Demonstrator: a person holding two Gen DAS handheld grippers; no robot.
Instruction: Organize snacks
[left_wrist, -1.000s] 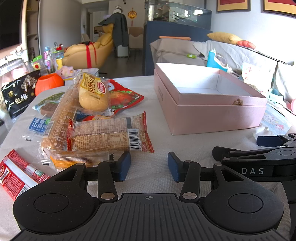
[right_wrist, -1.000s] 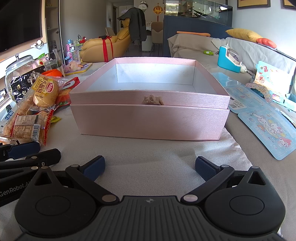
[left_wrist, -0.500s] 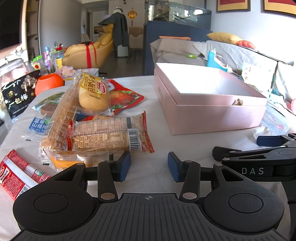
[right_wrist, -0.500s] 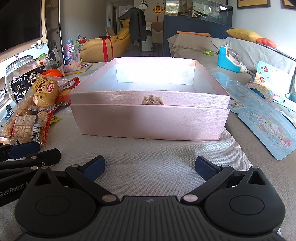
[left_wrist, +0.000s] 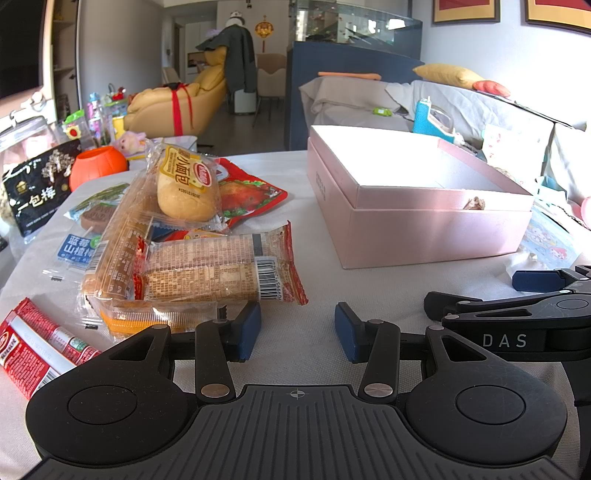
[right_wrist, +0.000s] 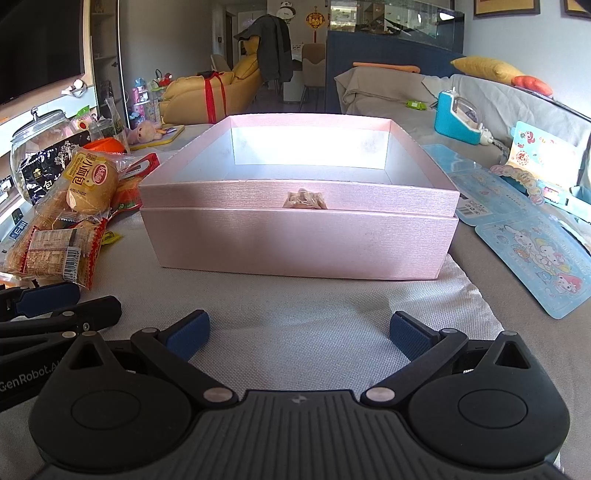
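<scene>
Blue-padded left gripper (left_wrist: 297, 332) and right gripper (right_wrist: 298, 336) both gaped empty. Just beyond the left lay the crinkly cracker pack (left_wrist: 218, 271), light but brittle, best pinched across its middle; pink box (right_wrist: 299, 229) waited ahead.

snacks (left_wrist: 192, 236) left of box (left_wrist: 424, 221) | box seemingly empty
</scene>
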